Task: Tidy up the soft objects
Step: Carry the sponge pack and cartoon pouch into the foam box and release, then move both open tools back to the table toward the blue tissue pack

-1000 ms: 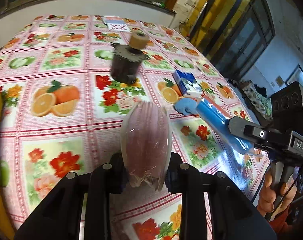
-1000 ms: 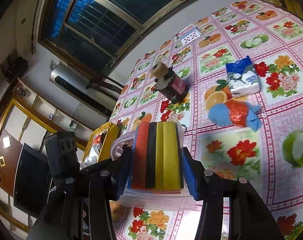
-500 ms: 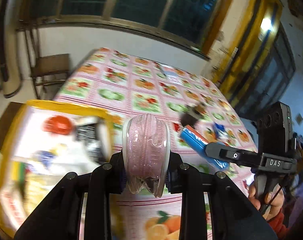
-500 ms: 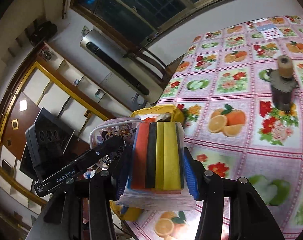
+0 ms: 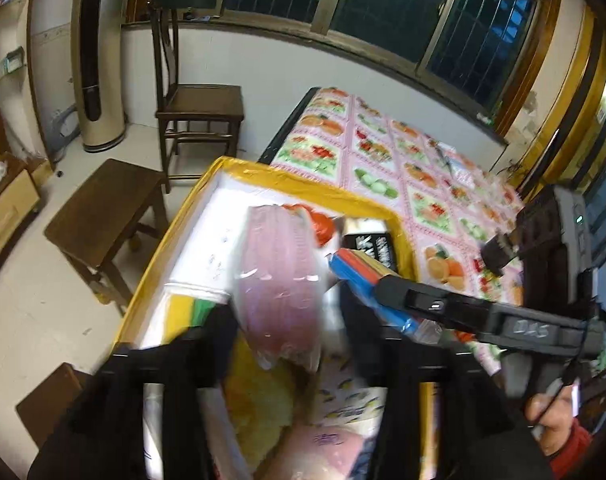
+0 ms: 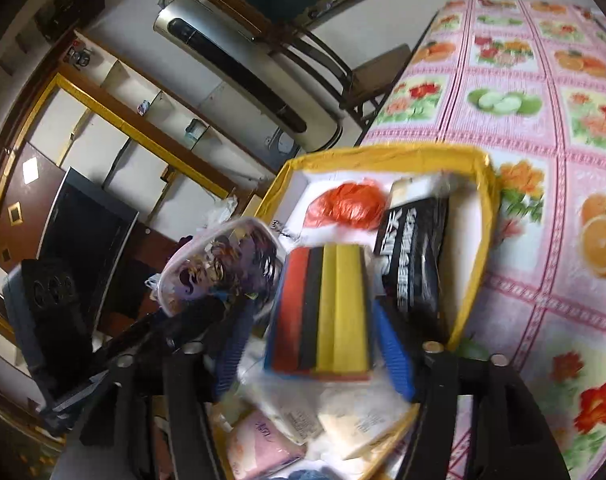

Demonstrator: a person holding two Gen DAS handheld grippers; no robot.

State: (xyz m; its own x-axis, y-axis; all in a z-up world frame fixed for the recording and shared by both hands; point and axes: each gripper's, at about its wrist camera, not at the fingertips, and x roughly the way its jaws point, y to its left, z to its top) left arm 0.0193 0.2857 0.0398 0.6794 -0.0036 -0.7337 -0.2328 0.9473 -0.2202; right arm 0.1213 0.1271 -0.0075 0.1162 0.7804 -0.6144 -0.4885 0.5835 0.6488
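Note:
My left gripper point(image 5: 293, 318) hovers over the yellow-rimmed white box point(image 5: 303, 188) with a pink plastic-wrapped pack point(image 5: 279, 276) tilted between its fingers. A sliver of gap shows on the pack's right side, and the fingers are blurred. My right gripper point(image 6: 315, 320) hangs over the same box point(image 6: 383, 152). Its blue pads point(image 6: 395, 352) stand spread, clear of the striped red, black and yellow sponge pack point(image 6: 323, 308), which sits loose between them. Each gripper shows from the side in the other's view: the right gripper point(image 5: 367, 280) and the left gripper point(image 6: 207, 308).
The box holds a red-orange bag point(image 6: 347, 204), a black packet point(image 6: 411, 260), a pink packet point(image 6: 259, 436) and something yellow and fluffy point(image 5: 259, 400). The fruit-print table point(image 5: 383, 152) lies to the right. A wooden stool point(image 5: 107, 208) and a chair point(image 5: 199, 108) stand to the left.
Both grippers swung left from the table to above the box, carrying their packs. Their fingers have now spread, and both packs sit tilted and looser than before.

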